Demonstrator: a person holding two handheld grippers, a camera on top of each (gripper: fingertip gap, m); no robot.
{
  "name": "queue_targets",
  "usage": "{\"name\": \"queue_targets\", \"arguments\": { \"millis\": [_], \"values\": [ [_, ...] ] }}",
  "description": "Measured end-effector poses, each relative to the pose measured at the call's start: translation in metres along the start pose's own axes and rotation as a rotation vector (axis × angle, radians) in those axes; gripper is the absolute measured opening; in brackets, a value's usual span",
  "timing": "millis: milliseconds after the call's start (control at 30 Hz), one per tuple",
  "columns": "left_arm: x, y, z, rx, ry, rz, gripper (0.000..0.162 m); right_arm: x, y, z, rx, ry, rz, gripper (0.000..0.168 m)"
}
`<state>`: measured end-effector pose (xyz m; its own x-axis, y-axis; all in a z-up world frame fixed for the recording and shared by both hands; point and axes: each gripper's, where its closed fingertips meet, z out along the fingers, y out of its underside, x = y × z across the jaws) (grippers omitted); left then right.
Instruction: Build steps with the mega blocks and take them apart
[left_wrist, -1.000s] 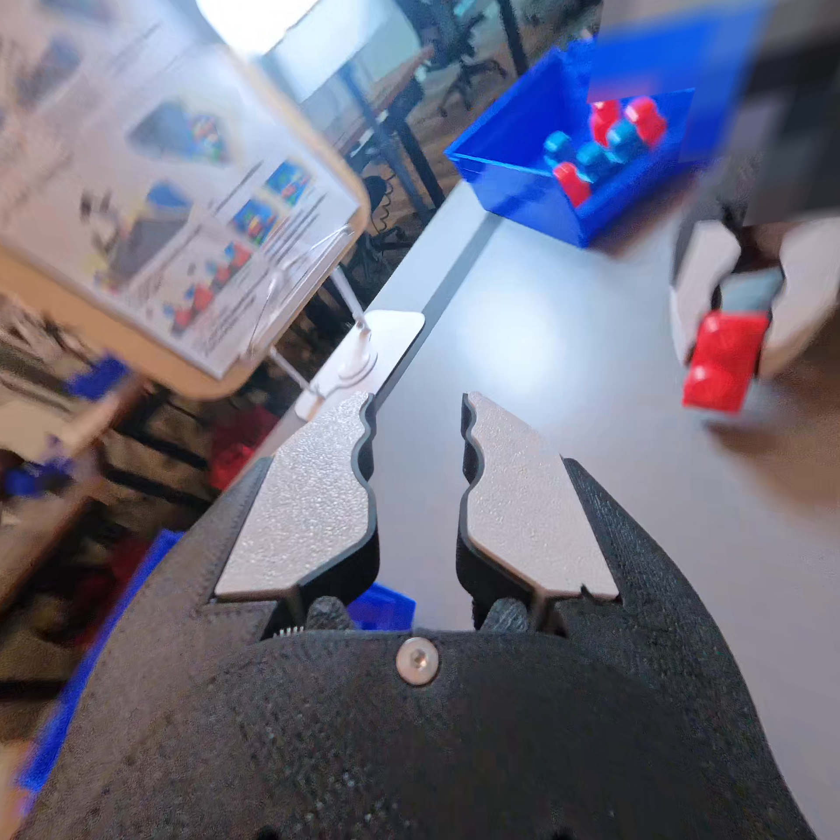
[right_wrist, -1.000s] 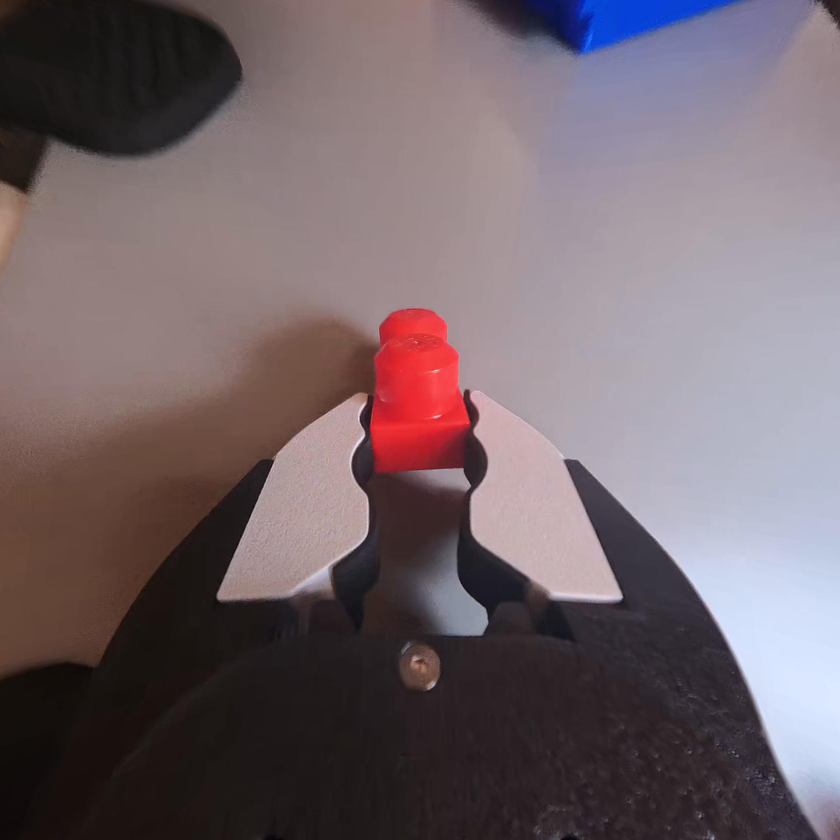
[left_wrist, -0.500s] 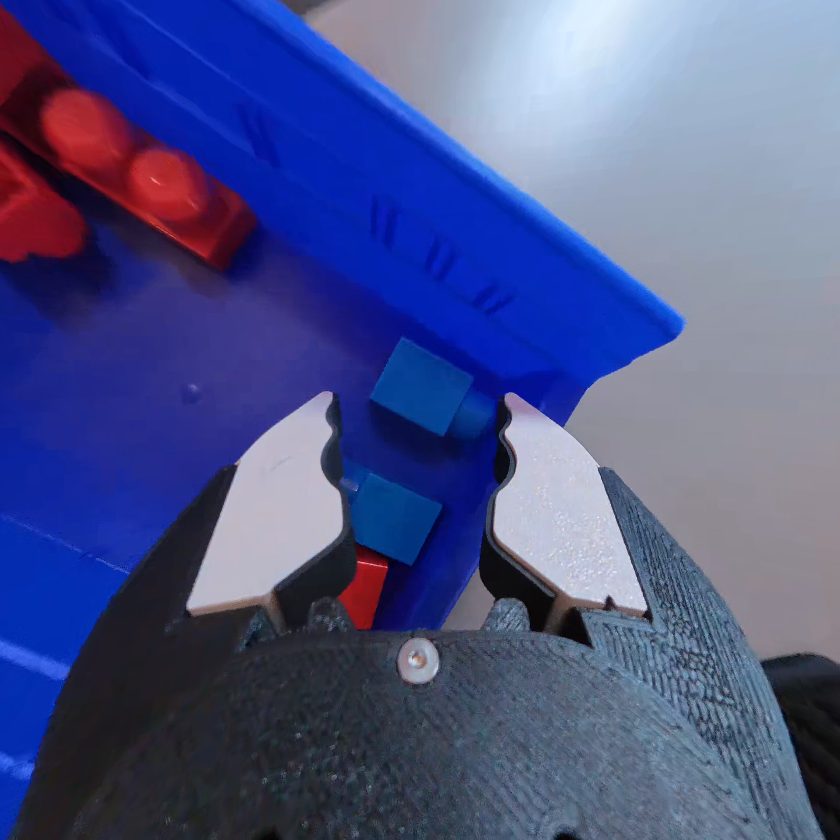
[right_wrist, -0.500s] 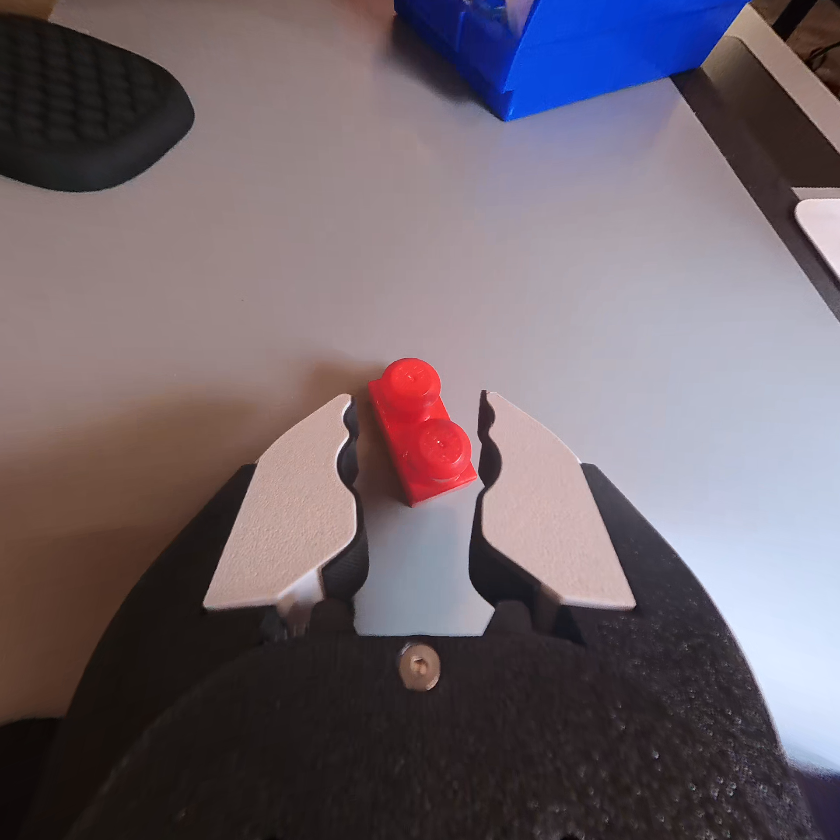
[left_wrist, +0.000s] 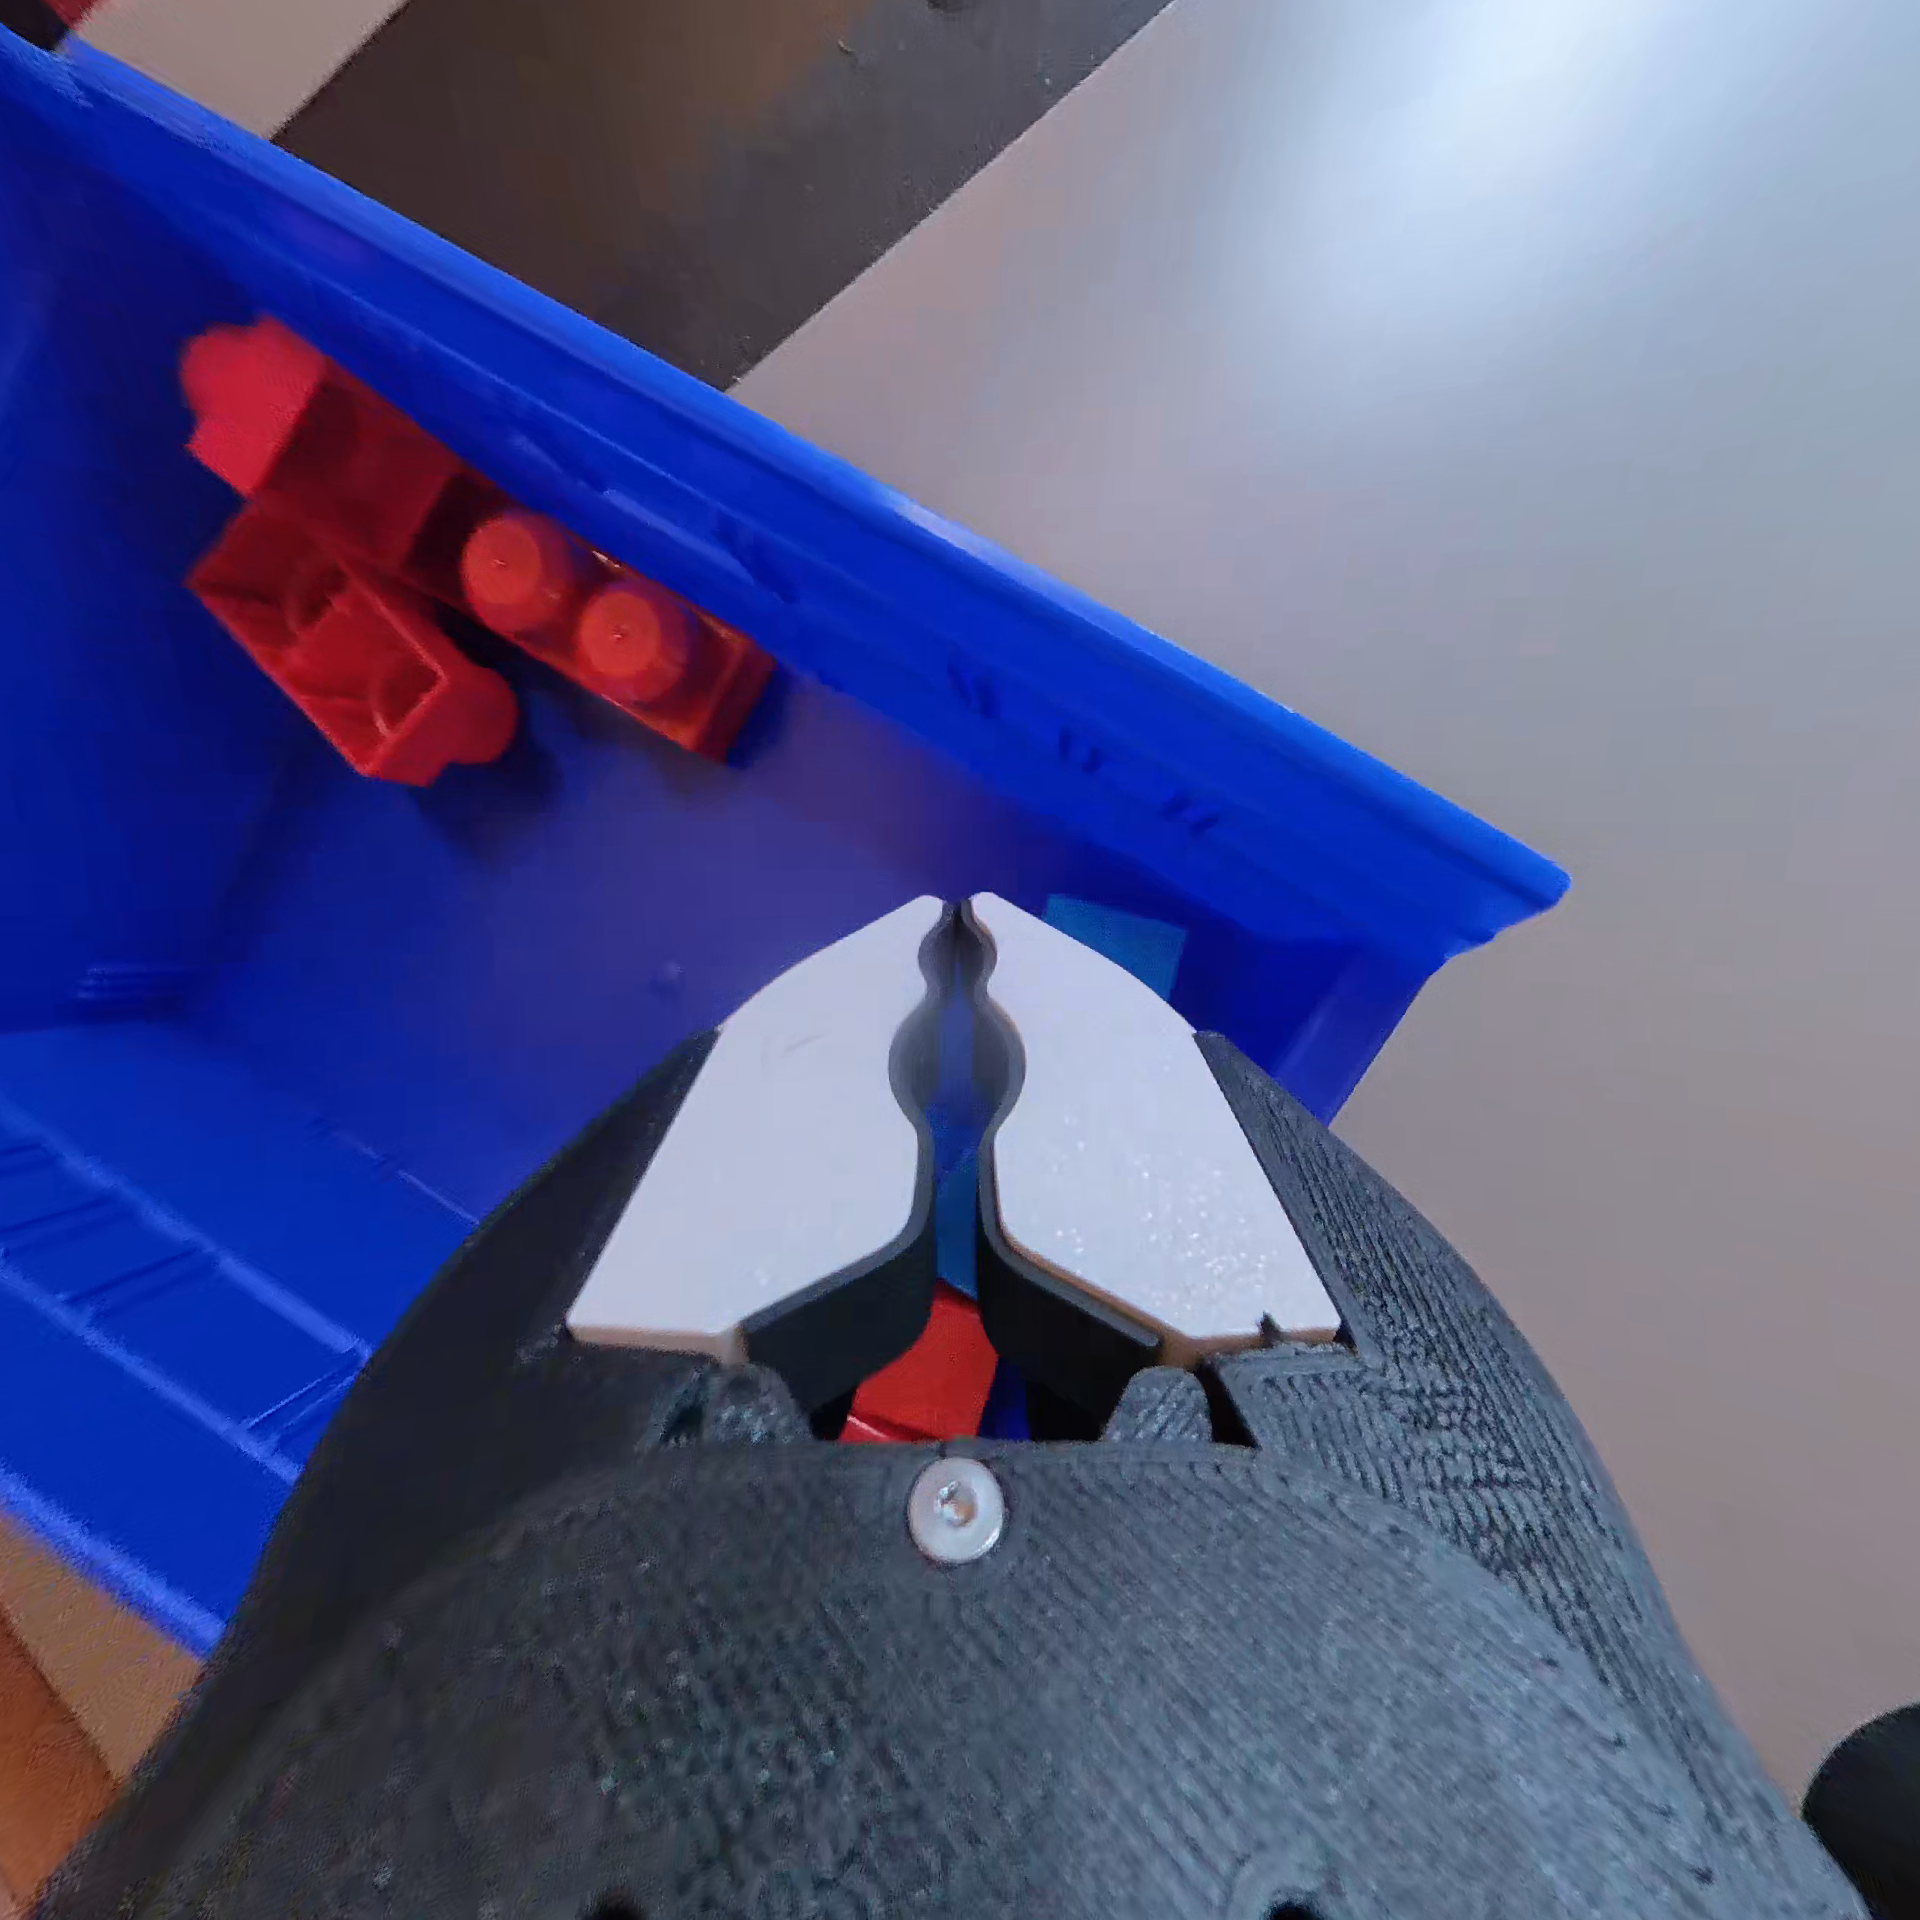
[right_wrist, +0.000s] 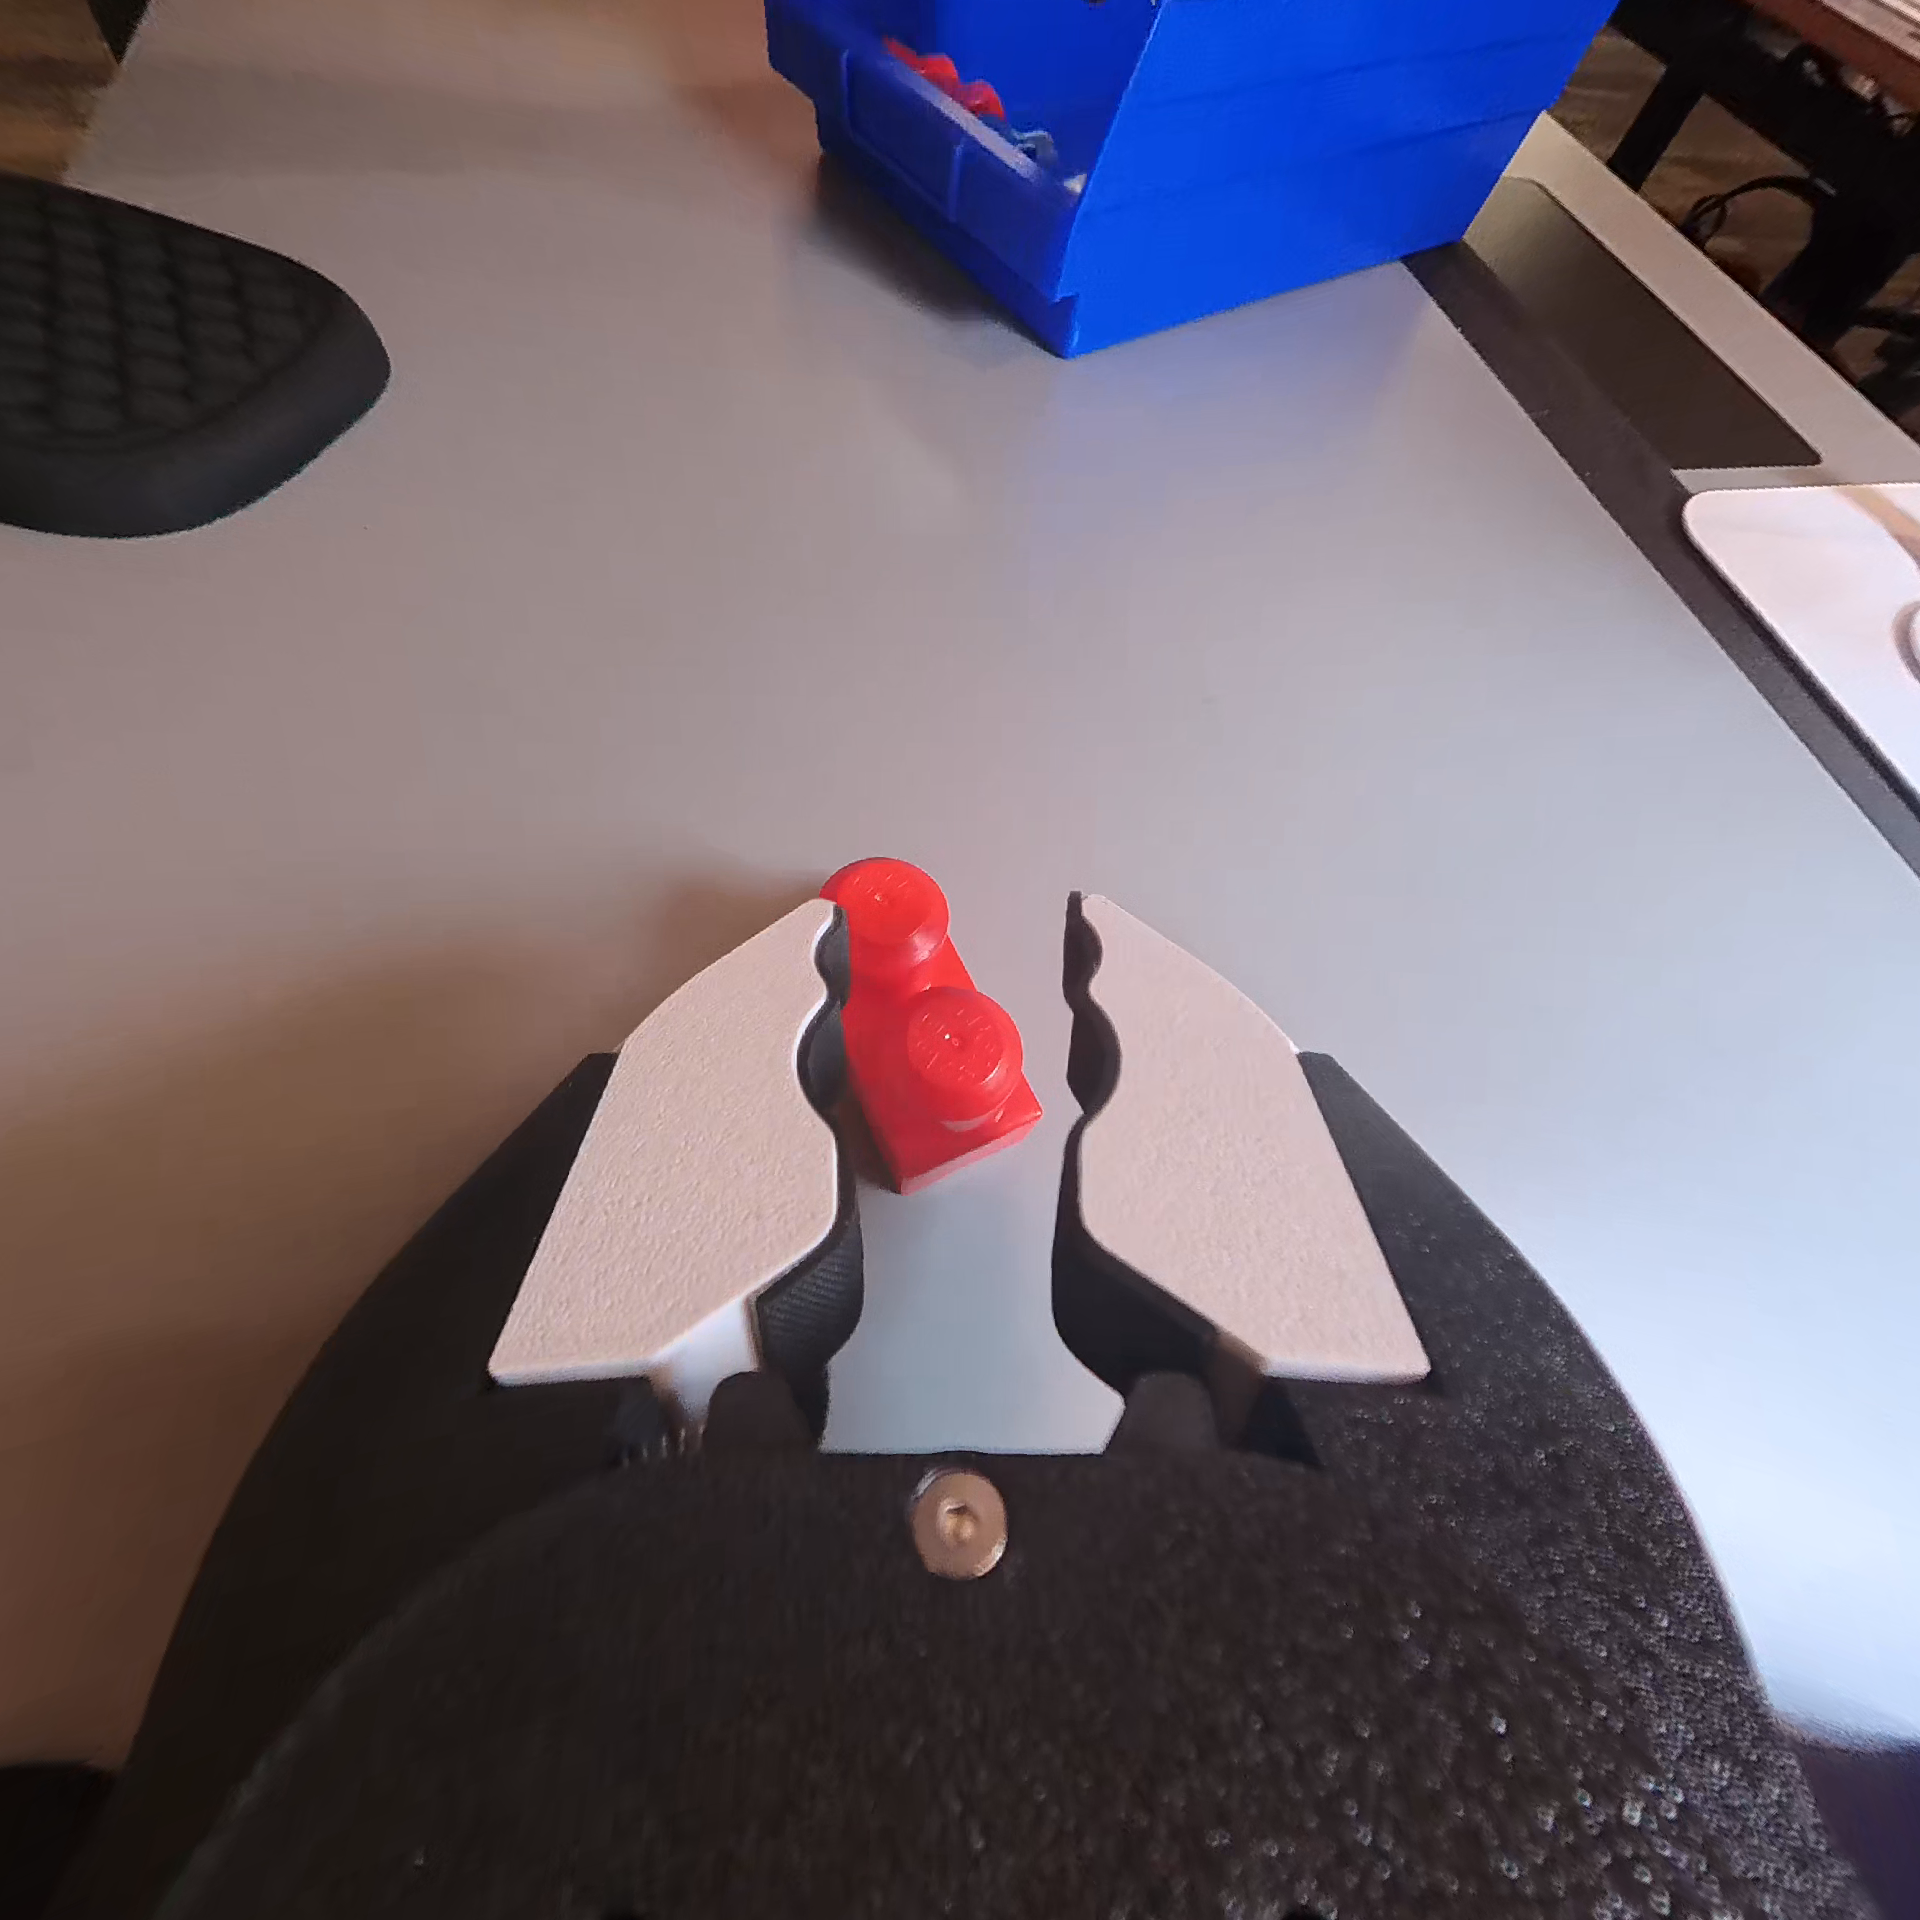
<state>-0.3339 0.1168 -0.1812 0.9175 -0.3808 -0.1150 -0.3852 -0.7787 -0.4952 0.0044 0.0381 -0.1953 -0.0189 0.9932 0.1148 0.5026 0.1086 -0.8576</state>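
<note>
The left gripper (left_wrist: 958, 914) is down inside the open blue plastic storage bin (left_wrist: 1039, 665), its pale fingertips drawn together until they all but touch; something blue shows in the slit between the fingers, yet whether a block is pinched there I cannot tell, since the fingers hide what lies below. A small blue block (left_wrist: 1117, 940) peeks out just beyond the right fingertip, against the bin's corner, and a cluster of red two-stud mega blocks (left_wrist: 457, 613) lies jumbled along the far wall, one on its side with its hollow underside showing. The reach into the bin reads as fetching the next piece for the steps. On the smooth grey tabletop (right_wrist: 935, 623) the right gripper (right_wrist: 954, 904) stands moderately open around a red two-stud block (right_wrist: 935, 1039), which rests studs-up on the table, turned slightly askew and touching or nearly touching the left finger while clear of the right one, probably set down as the base. A black textured pad (right_wrist: 156, 374) lies at the left. No brand, label or legible writing appears anywhere.
</note>
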Motion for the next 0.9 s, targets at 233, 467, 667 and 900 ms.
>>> {"name": "queue_targets", "arguments": {
  "millis": [233,467,667,900],
  "values": [
    [0.021,0.031,0.018,-0.155,0.088,0.039,0.057,-0.005,-0.005,0.006,0.000,-0.020,0.012,0.040],
    [0.017,0.027,0.038,-0.248,0.058,0.124,0.037,-0.003,-0.009,0.004,0.013,0.007,-0.002,0.036],
    [0.009,-0.057,-0.035,0.217,-0.126,0.127,0.035,0.007,-0.025,-0.007,0.131,0.057,0.063,0.036],
    [0.211,-0.121,-0.149,0.959,0.481,0.154,0.035,-0.008,-0.072,-0.026,0.425,-0.068,0.267,0.047]
  ]
}}
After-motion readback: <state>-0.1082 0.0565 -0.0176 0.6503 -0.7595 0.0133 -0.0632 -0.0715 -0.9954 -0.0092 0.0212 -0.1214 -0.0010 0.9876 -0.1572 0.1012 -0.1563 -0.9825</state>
